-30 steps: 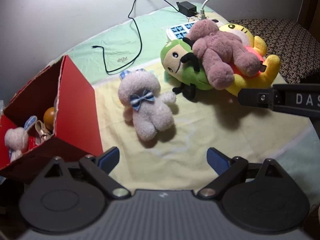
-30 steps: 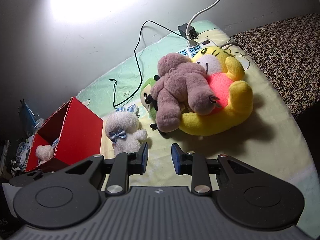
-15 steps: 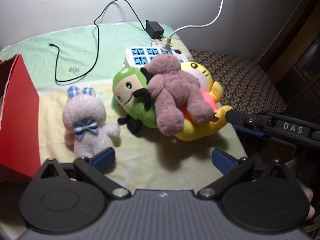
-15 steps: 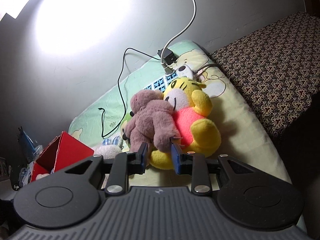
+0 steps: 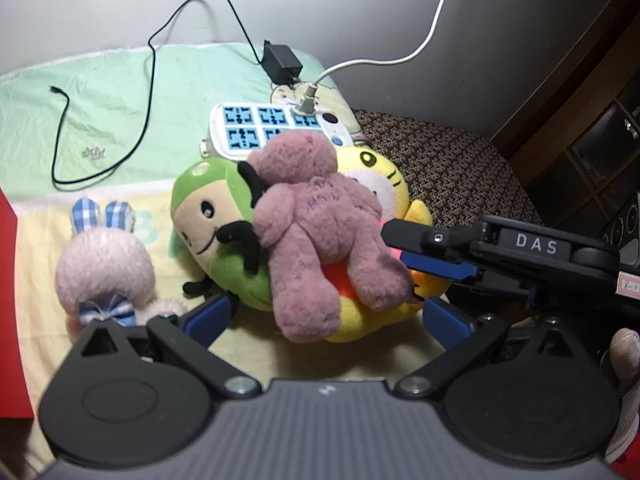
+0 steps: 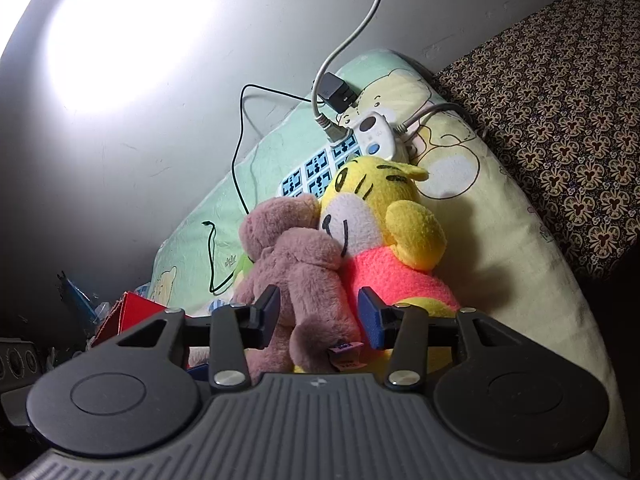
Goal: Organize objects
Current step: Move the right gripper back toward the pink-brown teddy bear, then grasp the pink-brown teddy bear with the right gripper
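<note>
A mauve teddy bear (image 5: 320, 236) lies on top of a yellow bear in a pink shirt (image 5: 384, 184) and a green plush (image 5: 216, 236) on the bed. A pale bunny with a blue bow (image 5: 104, 276) lies to their left. My left gripper (image 5: 324, 316) is open just in front of the pile. My right gripper (image 6: 320, 312) is open with one finger on each side of the mauve bear's leg (image 6: 316, 300); it also shows in the left wrist view (image 5: 416, 248) at the bear's right.
A red box (image 6: 128, 316) stands at the left, its edge showing in the left wrist view (image 5: 10, 320). A white power strip (image 5: 272, 128) with a black adapter (image 5: 282, 62) and cables lies behind the toys. A patterned mattress (image 6: 560, 100) lies to the right.
Both grippers moved in toward the pile of toys. The right gripper opened wider and now straddles the mauve bear's leg. The left view swung right, away from the red box.
</note>
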The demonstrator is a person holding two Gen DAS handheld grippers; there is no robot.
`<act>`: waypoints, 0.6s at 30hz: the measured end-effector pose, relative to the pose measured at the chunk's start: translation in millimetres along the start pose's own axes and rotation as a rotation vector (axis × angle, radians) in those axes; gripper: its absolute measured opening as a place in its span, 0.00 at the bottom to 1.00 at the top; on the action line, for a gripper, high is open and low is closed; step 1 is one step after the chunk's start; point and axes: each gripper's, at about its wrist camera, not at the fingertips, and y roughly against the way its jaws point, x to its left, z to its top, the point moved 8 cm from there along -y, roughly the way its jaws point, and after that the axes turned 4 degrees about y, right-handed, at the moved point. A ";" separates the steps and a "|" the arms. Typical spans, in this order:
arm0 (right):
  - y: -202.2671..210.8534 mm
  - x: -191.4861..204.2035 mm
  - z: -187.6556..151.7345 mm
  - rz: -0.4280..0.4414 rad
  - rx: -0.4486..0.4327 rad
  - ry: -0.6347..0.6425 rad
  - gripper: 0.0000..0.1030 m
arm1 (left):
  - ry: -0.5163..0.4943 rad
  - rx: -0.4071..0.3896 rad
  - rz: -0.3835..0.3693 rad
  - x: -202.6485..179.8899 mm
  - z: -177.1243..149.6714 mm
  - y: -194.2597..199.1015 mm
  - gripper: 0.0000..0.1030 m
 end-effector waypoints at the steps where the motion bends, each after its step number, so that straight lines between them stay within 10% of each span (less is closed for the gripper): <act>1: -1.4 0.2 0.7 0.013 0.002 -0.006 0.47 | 0.009 0.007 -0.006 1.6 0.5 -3.5 0.98; 10: -25.3 17.1 -1.9 0.048 0.040 0.078 0.51 | 0.051 0.066 -0.108 6.2 2.1 -25.9 0.71; 18: -21.6 18.0 -1.0 0.071 0.001 0.088 0.25 | -0.008 0.039 -0.121 6.1 3.6 -17.8 0.62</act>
